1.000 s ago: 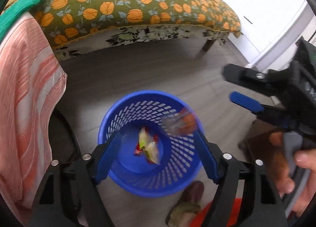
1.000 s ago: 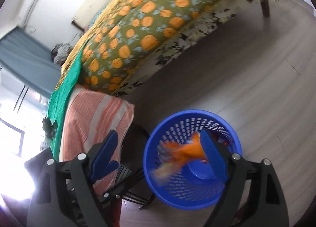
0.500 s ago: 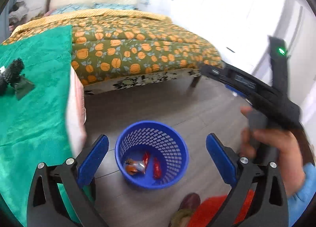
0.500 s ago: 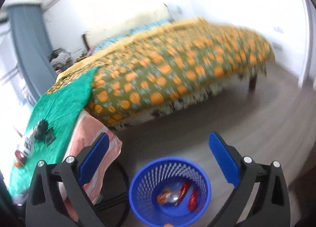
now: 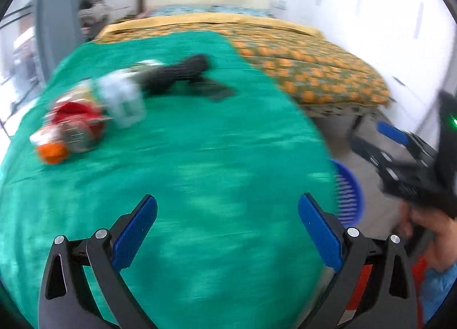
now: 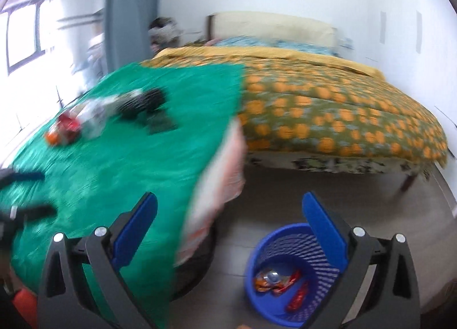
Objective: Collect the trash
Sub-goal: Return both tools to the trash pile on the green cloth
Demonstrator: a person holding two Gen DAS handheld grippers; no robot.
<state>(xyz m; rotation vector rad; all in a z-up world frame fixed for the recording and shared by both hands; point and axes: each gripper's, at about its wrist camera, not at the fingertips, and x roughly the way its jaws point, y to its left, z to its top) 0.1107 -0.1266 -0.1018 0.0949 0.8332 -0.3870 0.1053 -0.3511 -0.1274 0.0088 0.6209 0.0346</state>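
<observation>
My left gripper (image 5: 227,214) is open and empty above the green cloth (image 5: 200,157). Red and orange wrappers (image 5: 71,131) and a clear crumpled plastic piece (image 5: 122,97) lie at the cloth's far left, blurred. They also show in the right wrist view as wrappers (image 6: 64,129). My right gripper (image 6: 228,214) is open and empty, beside the cloth edge and above the blue basket (image 6: 257,280). The basket holds several wrappers (image 6: 271,280). The basket's rim (image 5: 350,194) shows at the right of the left wrist view, with the right gripper (image 5: 400,143) above it.
A black brush-like object (image 5: 177,76) and a dark flat item (image 5: 214,90) lie on the cloth. A striped pink cloth (image 6: 222,174) hangs off the table edge. A bed with an orange-patterned cover (image 6: 328,111) stands behind. Grey floor (image 6: 371,200) surrounds the basket.
Both grippers have swung up and left from over the basket toward the green cloth. The orange wrapper dropped into the basket. Both stay open.
</observation>
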